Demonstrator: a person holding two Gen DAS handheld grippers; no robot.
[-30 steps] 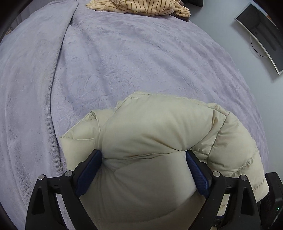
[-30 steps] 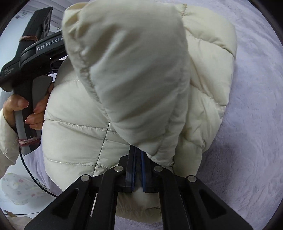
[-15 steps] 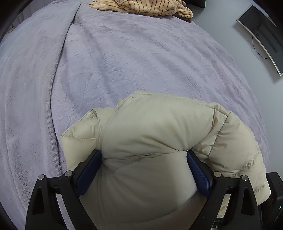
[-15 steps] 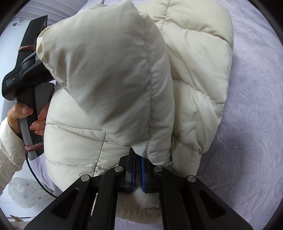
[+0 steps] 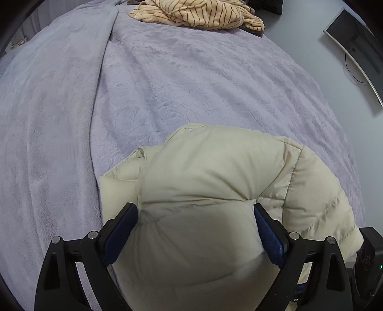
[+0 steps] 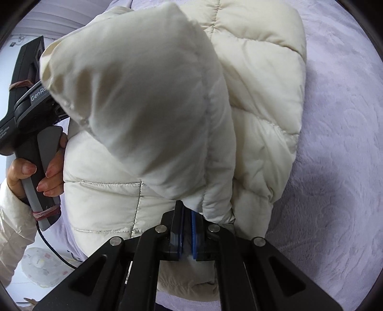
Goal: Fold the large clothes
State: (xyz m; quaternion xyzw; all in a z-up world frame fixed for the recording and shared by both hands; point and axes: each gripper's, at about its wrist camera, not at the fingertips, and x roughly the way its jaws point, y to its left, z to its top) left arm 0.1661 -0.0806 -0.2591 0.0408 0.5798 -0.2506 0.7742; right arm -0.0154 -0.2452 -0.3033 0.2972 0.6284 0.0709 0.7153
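Left gripper (image 5: 195, 213), jaws wide, clamps the cream puffer jacket (image 5: 215, 172); right gripper (image 6: 187, 216), nearly closed, pinches its edge.

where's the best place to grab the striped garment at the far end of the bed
Take the striped garment at its near right corner, where a folded edge juts out flat over the lilac blanket. Come from the near side, low along the blanket: the middle is a bunched heap, likely to give only a loose handful.
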